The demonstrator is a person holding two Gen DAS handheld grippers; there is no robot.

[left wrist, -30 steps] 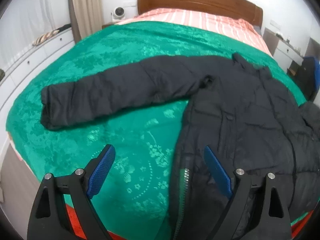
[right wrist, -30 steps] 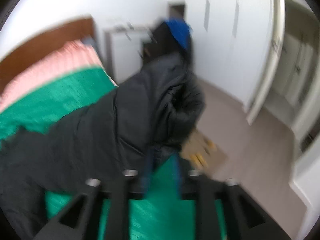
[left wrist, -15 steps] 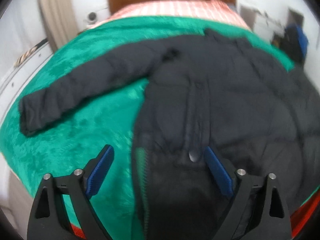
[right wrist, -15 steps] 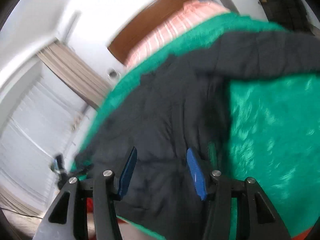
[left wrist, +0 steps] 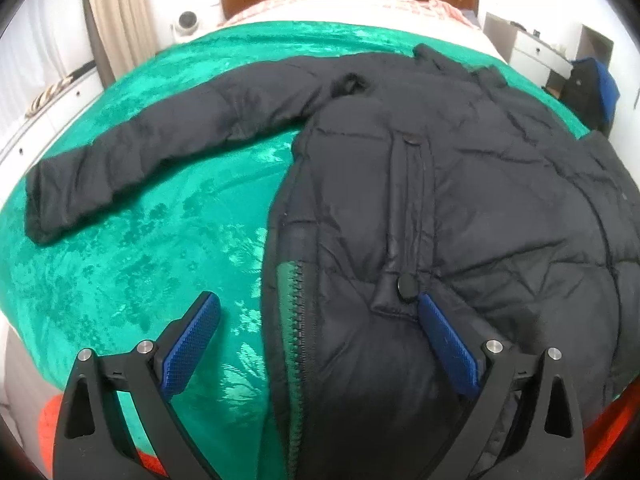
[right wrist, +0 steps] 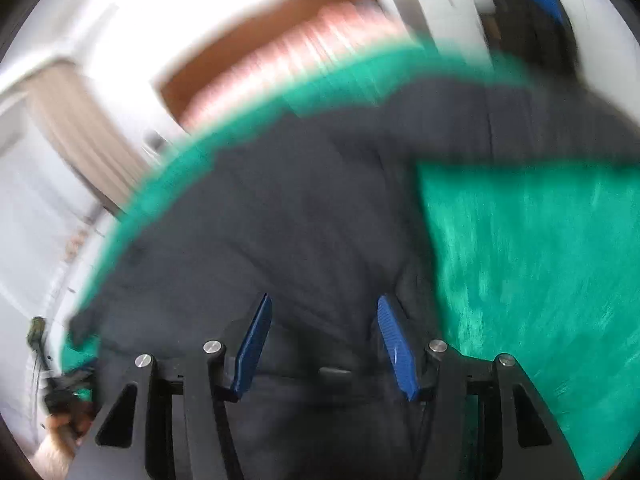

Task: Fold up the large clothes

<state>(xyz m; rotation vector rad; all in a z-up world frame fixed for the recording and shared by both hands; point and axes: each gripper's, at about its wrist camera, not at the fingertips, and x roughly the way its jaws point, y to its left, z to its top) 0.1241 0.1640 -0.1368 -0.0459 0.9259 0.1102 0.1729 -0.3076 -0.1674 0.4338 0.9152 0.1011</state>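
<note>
Both hand-held grippers, left (left wrist: 316, 312) and right (right wrist: 320, 312), swung over the jacket (left wrist: 460, 200), jaws opening, empty; right view blurred.

My right wrist view was smeared by blur, so the headboard (right wrist: 256, 40), the curtain (right wrist: 76, 140) and the jacket (right wrist: 280, 220) were only soft patches of colour there. I could not tell whether my right gripper (right wrist: 324, 344) touched the jacket under its pads. At the lower left edge a hand (right wrist: 56, 440) was cut off, holding something dark which I could not identify. In my left wrist view the jacket's right side and its hem ran out of the frame (only one sleeve (left wrist: 160, 148) showed fully). The small things on the white dresser (left wrist: 536, 50) were too tiny to name.
</note>
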